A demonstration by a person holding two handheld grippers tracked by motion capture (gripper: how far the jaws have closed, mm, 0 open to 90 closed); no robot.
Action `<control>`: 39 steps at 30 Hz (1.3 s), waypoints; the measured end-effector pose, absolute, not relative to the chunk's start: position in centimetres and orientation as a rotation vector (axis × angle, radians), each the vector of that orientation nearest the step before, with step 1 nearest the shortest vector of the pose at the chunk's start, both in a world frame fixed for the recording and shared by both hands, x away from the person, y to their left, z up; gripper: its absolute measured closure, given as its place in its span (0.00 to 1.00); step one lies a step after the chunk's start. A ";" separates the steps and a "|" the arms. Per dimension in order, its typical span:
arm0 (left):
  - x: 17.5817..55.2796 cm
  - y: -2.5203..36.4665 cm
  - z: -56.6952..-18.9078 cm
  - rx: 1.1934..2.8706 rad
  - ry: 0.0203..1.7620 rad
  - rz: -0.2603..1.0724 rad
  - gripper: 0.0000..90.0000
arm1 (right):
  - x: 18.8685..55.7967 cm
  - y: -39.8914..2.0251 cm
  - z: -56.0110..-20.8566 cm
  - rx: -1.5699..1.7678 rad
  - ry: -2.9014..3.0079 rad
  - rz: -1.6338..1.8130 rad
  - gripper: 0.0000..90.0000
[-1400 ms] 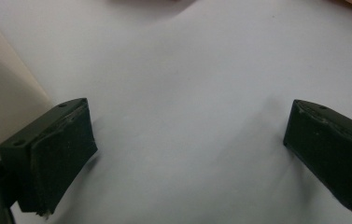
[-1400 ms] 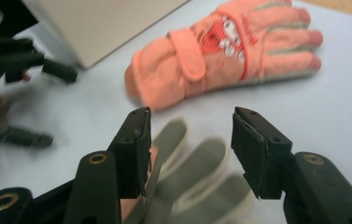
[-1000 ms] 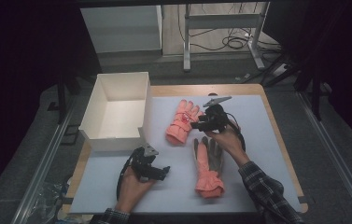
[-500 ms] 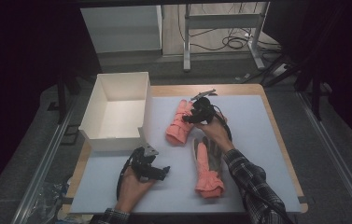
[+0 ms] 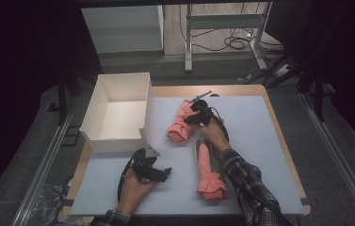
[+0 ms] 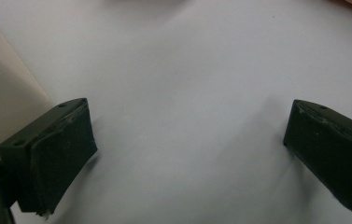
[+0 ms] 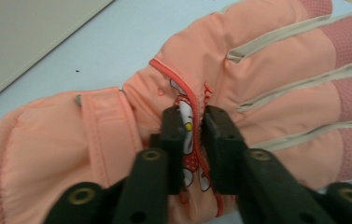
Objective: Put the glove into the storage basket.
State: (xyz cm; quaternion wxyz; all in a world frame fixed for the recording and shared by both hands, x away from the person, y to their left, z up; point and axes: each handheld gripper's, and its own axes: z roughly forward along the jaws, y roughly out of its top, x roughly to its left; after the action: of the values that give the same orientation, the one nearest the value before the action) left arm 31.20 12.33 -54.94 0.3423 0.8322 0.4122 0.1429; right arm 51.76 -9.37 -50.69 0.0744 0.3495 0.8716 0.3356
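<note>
One pink glove (image 7: 239, 93) sits pinched (jaws just closing) in the right claw (image 7: 194, 126).

In the right gripper view the pink glove (image 7: 239, 88) is cut off at the right and bottom edges, so its fingertips and cuff end cannot be seen, and the right tool (image 7: 193, 135) covers part of the cartoon patch on its back. In the high view the person's right forearm (image 5: 241, 174) overlaps the second glove (image 5: 209, 169). The white box (image 6: 1, 88) is cropped at the left gripper view's edge.
</note>
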 end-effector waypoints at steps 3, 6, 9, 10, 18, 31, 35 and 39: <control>31.2 12.3 -55.0 2.162 1.072 0.373 0.02 | 51.5 -9.4 -50.5 1.044 2.607 1.007 0.95; 31.2 12.3 -55.0 2.163 1.070 0.374 0.02 | 51.4 -9.7 -50.0 1.053 2.602 1.030 0.96; 31.2 12.3 -54.9 2.164 1.070 0.375 0.02 | 51.3 -10.0 -49.6 1.055 2.600 1.046 0.96; 31.2 12.3 -55.0 2.163 1.072 0.373 0.02 | 51.1 -10.2 -49.2 1.044 2.598 1.058 0.96; 31.2 12.3 -55.0 2.165 1.071 0.374 0.02 | 50.1 -10.9 -46.7 0.983 2.642 1.161 0.96; 31.2 12.3 -55.0 2.165 1.069 0.375 0.02 | 46.4 -12.3 -42.1 0.820 2.698 1.280 0.96; 31.2 12.4 -54.9 2.167 1.068 0.377 0.02 | 45.4 -12.9 -41.4 0.790 2.714 1.294 0.96; 31.2 12.3 -55.0 2.164 1.071 0.378 0.02 | 43.5 -14.4 -40.6 0.755 2.726 1.296 0.96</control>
State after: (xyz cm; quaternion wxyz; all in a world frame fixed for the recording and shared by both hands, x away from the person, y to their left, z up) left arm 31.21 12.34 -54.95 0.3419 0.8322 0.4117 0.1452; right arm 43.49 -14.44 -40.62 0.0151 0.2427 0.8760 0.4166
